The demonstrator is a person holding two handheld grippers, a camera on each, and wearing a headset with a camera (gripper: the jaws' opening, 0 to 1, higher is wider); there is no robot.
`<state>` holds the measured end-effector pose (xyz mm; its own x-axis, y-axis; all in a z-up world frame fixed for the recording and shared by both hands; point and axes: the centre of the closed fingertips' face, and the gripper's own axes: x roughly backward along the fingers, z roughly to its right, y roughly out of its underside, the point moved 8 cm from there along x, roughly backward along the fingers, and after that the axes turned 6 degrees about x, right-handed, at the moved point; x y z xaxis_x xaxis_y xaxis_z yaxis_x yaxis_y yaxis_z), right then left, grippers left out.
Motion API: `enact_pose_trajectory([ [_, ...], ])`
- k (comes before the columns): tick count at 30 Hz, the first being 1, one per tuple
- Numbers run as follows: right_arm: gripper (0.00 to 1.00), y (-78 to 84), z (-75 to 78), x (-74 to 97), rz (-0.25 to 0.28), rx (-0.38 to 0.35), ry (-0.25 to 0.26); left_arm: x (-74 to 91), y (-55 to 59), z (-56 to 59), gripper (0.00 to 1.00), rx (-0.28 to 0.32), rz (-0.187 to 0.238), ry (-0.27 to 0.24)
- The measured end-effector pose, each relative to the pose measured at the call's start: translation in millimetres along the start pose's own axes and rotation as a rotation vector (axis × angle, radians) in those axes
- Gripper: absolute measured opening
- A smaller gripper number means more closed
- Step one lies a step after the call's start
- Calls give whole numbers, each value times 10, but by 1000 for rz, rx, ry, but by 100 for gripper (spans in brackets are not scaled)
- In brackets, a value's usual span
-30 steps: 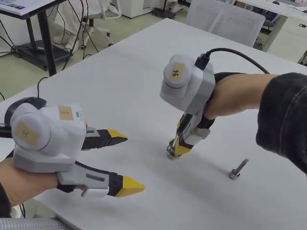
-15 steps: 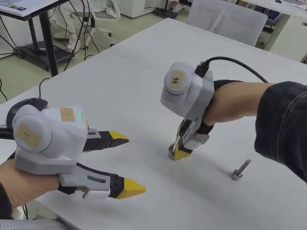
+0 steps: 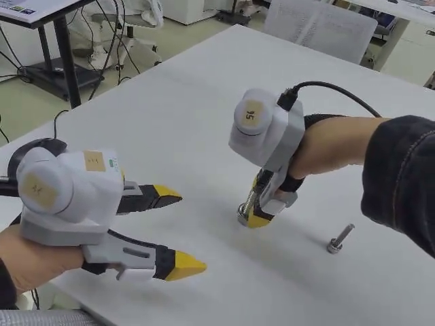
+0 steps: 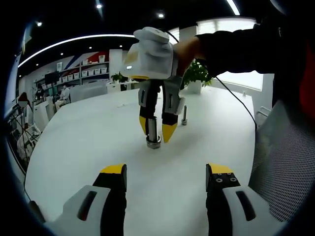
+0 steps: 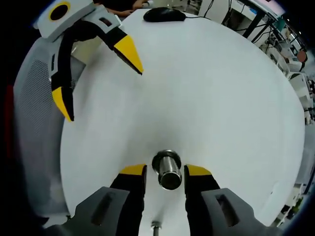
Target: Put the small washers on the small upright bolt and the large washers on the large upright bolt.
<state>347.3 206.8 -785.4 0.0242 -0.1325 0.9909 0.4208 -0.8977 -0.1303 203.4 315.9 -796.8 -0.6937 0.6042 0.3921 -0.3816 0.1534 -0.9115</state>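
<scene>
Right gripper [image 3: 250, 219] sat around the big bolt [image 5: 168, 169], grip unclear.
Hard, heavy, slippery metal: hold its stem.

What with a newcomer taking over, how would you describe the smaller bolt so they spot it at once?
On the white table, find the right gripper, whose jaws flank a thick bolt. Further to the person's right, on bare tabletop, stands the smaller bolt. It is the thinner of the two, and no gripper is around it or touching it.
</scene>
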Motion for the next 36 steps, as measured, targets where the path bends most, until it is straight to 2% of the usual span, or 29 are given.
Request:
enact_pose_trajectory([
  [7,49,59,25,4,5,-13,-7,-11,-10,5,64,-2,-2,3],
  [14,60,151,27,2,12,-46,-17,-25,-22,2,65,-2,-4,6],
  [21,76,227,18,25,51,-89,-14,-37,-37,3,65,-5,-8,9],
  [23,77,258,4,31,58,-98,-21,-41,-41,2,65,-5,-8,10],
  [36,92,427,-27,152,142,-165,19,-59,-93,-4,65,-15,-18,17],
])
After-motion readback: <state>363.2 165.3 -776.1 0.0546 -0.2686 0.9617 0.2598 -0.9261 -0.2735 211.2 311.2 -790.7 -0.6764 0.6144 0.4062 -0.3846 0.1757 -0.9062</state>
